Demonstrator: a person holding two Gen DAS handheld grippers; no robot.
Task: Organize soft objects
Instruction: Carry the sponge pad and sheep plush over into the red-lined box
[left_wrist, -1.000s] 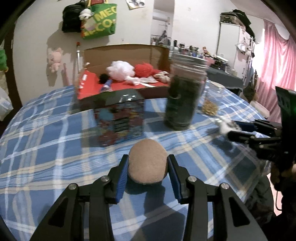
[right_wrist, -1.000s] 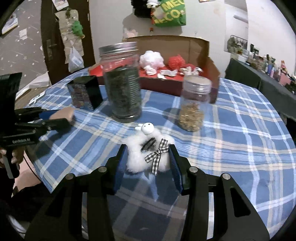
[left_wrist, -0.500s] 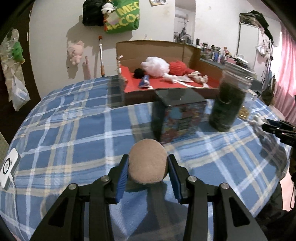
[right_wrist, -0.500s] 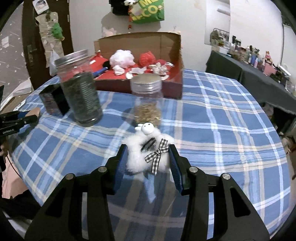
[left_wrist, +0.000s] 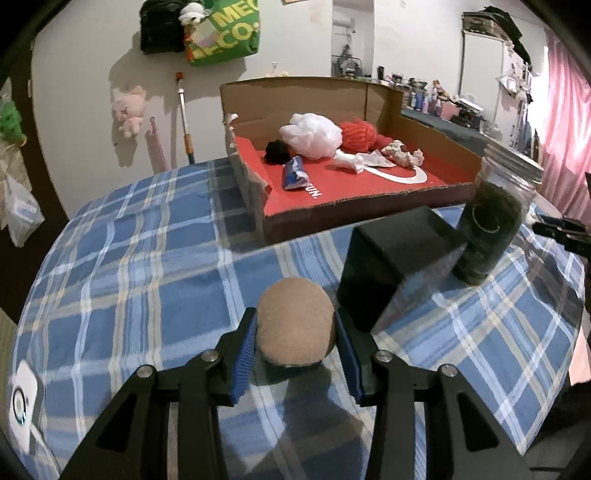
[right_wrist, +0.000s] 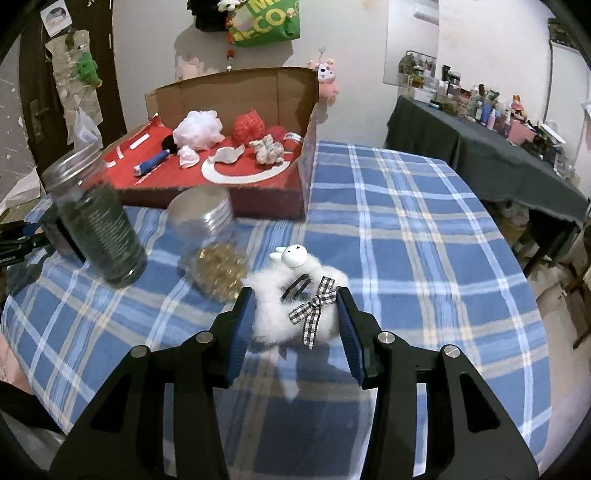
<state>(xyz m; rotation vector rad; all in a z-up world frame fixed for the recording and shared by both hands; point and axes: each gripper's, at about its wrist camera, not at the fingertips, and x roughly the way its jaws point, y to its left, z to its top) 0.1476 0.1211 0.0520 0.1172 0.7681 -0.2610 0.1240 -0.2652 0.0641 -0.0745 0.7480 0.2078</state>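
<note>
Above the plaid surface (left_wrist: 140, 258), the left gripper (left_wrist: 295, 341) had its jaws closed on a tan plush ball (left_wrist: 296, 330). The right gripper (right_wrist: 293, 319) clamped a fluffy white toy (right_wrist: 291, 314), the cardboard box (right_wrist: 236, 88) at eleven o'clock.

Green bag (left_wrist: 225, 31) reads, perhaps, "MEG ECO"
</note>
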